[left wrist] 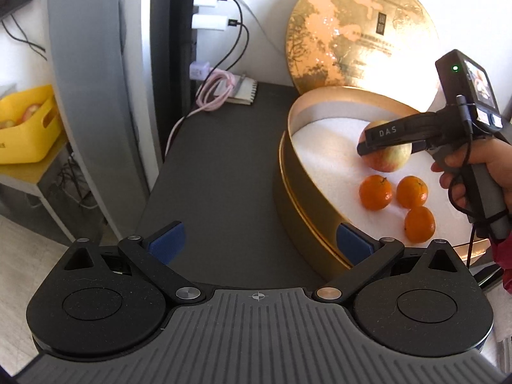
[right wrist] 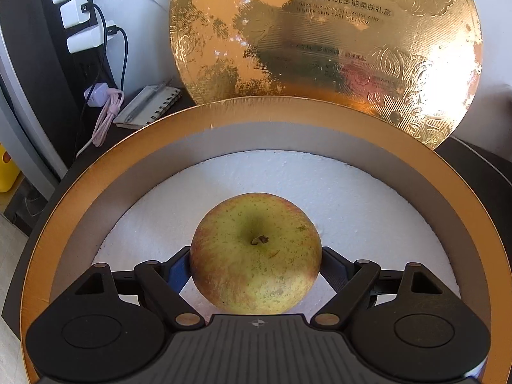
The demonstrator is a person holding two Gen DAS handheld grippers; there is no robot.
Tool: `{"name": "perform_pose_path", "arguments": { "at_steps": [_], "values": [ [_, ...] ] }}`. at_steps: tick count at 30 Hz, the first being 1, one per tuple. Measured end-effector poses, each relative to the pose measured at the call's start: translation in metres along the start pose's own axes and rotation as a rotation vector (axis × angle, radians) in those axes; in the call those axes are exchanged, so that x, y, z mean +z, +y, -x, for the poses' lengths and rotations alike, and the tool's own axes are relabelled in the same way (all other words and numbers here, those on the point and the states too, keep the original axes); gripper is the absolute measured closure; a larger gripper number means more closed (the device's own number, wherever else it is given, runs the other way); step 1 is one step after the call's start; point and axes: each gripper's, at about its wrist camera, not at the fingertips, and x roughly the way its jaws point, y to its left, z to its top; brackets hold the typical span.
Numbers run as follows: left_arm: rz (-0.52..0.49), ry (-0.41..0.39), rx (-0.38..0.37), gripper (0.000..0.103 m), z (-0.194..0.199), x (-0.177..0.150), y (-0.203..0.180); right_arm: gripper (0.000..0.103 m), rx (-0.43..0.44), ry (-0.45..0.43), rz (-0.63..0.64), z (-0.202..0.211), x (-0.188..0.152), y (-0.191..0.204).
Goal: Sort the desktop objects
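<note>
Dark desktop (left wrist: 224, 160) held your round gold box (left wrist: 297, 192).
Your right gripper (right wrist: 256, 270) clamped the apple (right wrist: 256, 252) above its foam; your left gripper (left wrist: 259, 240) stood apart, empty.

Looks like a home or small office corner: dark desk (left wrist: 224, 166) against a white wall, power strip (right wrist: 80, 16) crowded with white chargers, coiled pink cable (right wrist: 108, 115), spiral notebook (right wrist: 150, 105), gold gift box (right wrist: 96, 172) with fruit, yellow bin (left wrist: 25, 128) on a side shelf.

We read "DAS" on the right gripper's finger (left wrist: 384, 132) and "SKIN CARE GIFT BOX" on the gold lid (right wrist: 320, 48) at twelve o'clock.
</note>
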Motion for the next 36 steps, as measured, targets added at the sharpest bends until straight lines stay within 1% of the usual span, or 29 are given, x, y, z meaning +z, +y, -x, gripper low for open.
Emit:
{"name": "perform_pose_path", "arguments": {
  "at_steps": [4,5,6,8,10,17,21,26,31,33,36],
  "values": [
    [-0.001,0.006,-0.002,0.000,0.001,-0.002,-0.001,0.020,0.006,0.028,-0.016,-0.001,-0.002,-0.001],
    [-0.002,0.006,-0.001,0.000,0.001,-0.002,-0.001,0.020,0.005,0.023,-0.012,0.001,-0.004,-0.001],
    [-0.005,0.005,0.001,0.000,0.003,-0.002,-0.002,0.019,0.005,0.006,-0.004,0.005,-0.005,-0.001],
    [-0.010,0.002,0.006,0.000,0.005,-0.003,-0.005,0.014,-0.002,-0.029,0.007,0.015,-0.008,0.000],
    [-0.015,-0.001,0.010,0.000,0.007,-0.003,-0.007,0.014,0.001,-0.068,0.006,0.030,-0.010,-0.002],
    [-0.031,-0.017,0.033,0.000,0.019,-0.005,-0.017,0.012,0.071,-0.229,-0.046,0.096,-0.031,-0.020],
    [-0.057,-0.019,0.039,0.000,0.024,-0.007,-0.029,0.009,0.087,-0.292,-0.064,0.128,-0.055,-0.030],
    [-0.104,-0.011,0.028,0.000,0.023,-0.011,-0.048,0.008,0.075,-0.332,-0.041,0.157,-0.101,-0.033],
    [-0.168,0.003,0.037,0.000,0.020,-0.015,-0.072,0.005,0.059,-0.329,-0.095,0.178,-0.140,-0.044],
    [-0.188,0.005,0.031,0.000,0.020,-0.016,-0.082,0.005,0.062,-0.322,-0.124,0.183,-0.152,-0.048],
    [-0.206,0.012,0.012,0.000,0.019,-0.018,-0.095,0.005,0.049,-0.314,-0.130,0.191,-0.165,-0.050]
  ]
}}
